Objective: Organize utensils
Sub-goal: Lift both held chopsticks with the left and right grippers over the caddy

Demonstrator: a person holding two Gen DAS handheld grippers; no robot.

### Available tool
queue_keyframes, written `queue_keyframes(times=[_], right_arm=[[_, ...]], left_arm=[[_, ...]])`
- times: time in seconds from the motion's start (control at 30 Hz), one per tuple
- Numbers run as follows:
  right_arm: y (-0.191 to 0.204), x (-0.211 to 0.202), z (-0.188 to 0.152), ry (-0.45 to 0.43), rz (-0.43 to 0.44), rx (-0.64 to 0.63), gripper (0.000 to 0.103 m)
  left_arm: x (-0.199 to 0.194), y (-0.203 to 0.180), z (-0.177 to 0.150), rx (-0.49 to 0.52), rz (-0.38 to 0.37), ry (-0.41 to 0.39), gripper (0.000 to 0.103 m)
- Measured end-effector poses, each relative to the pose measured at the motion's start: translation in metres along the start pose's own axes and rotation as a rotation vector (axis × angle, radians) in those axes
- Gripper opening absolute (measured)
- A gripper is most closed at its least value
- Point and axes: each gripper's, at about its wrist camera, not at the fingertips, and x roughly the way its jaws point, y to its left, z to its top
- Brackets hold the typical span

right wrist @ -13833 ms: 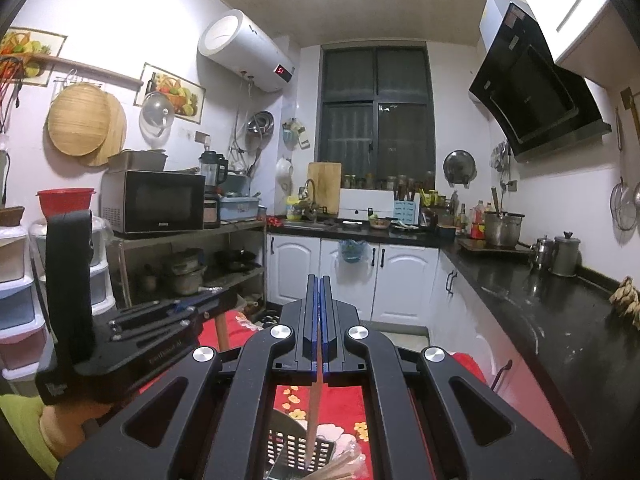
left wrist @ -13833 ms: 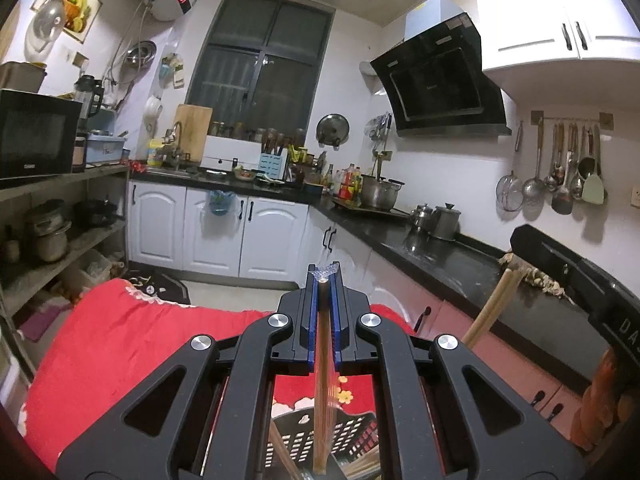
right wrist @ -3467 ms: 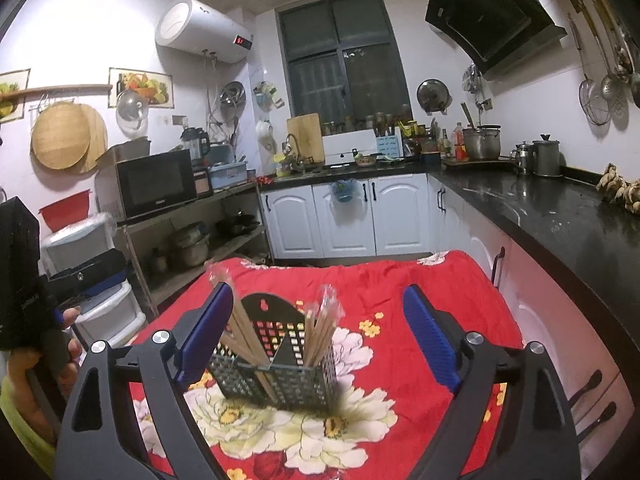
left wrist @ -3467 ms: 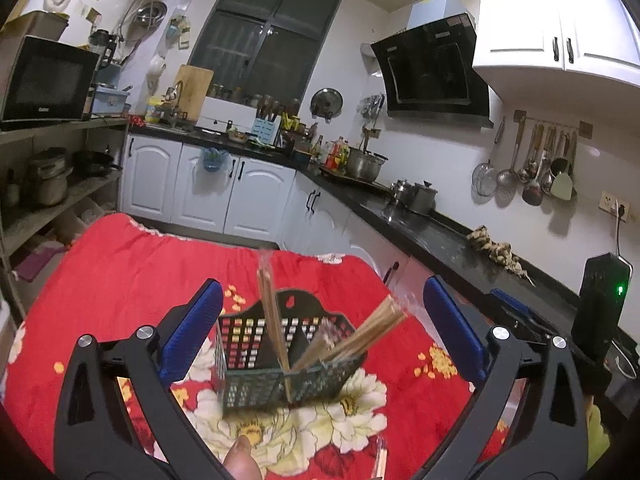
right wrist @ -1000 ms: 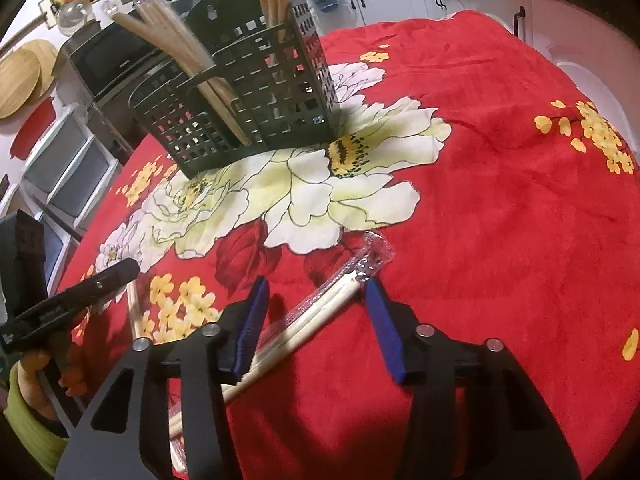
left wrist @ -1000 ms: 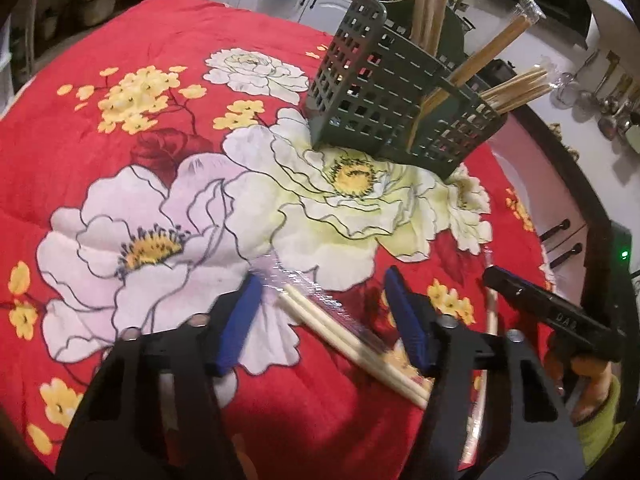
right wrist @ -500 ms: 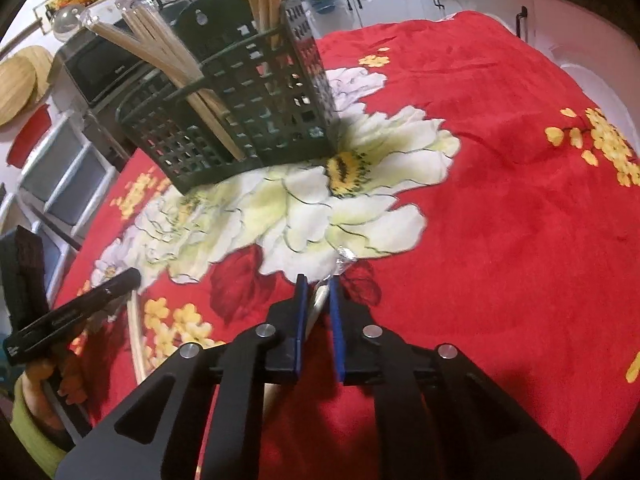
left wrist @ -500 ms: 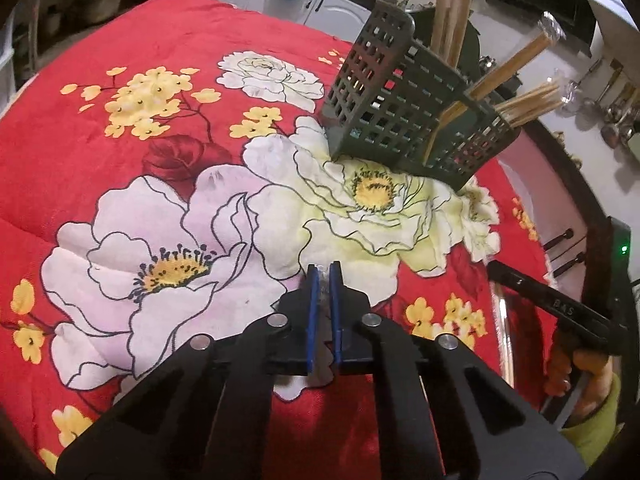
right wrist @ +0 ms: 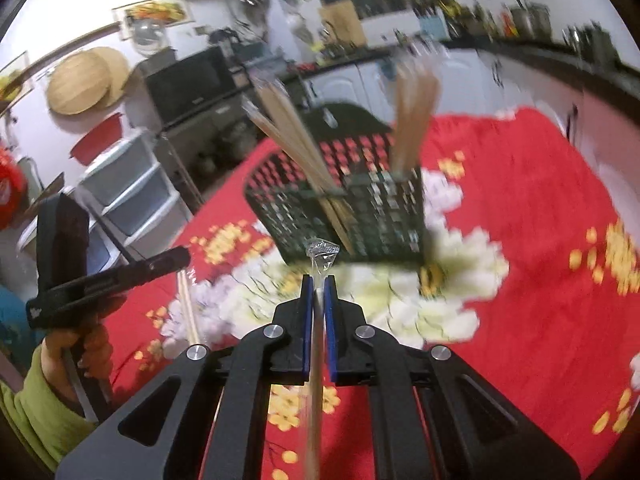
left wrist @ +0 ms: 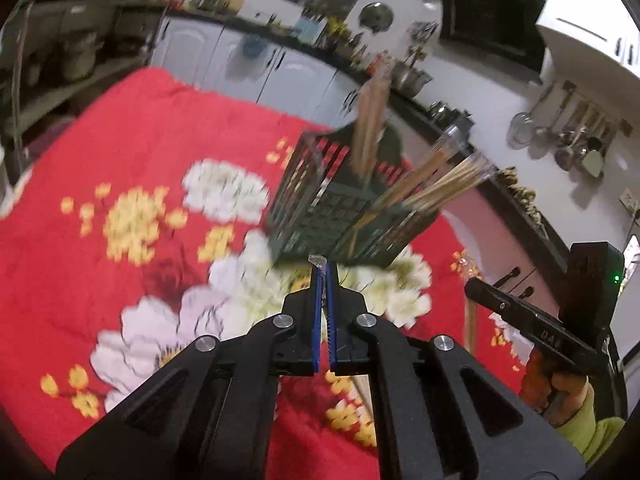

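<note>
Two wrapped chopstick pairs, light, stiff and slippery, I hold near their ends, one clamped in each closed gripper, left gripper and right gripper, above the red cloth before the basket.

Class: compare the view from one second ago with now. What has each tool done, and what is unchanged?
Both tools closed on wrapped chopsticks and lifted them off the red cloth: left tool, right tool with its wrapped chopsticks. The black basket stays put, still holding its chopsticks.

Red floral tablecloth, microwave, range hood
</note>
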Motion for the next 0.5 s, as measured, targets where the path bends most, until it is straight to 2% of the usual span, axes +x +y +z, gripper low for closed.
queue_keyframes(times=[0.17,0.5], right_arm=[[0.014,-0.016,0.016,-0.057,0.014,-0.053,0.006],[0.034,-0.037,0.04,-0.173,-0.011,-0.133,0.006]], left_arm=[[-0.012,-0.018,0.02,0.047,-0.025,-0.046,0.0],[-0.032,-0.05,0.05,0.131,-0.07,-0.139,0.0]])
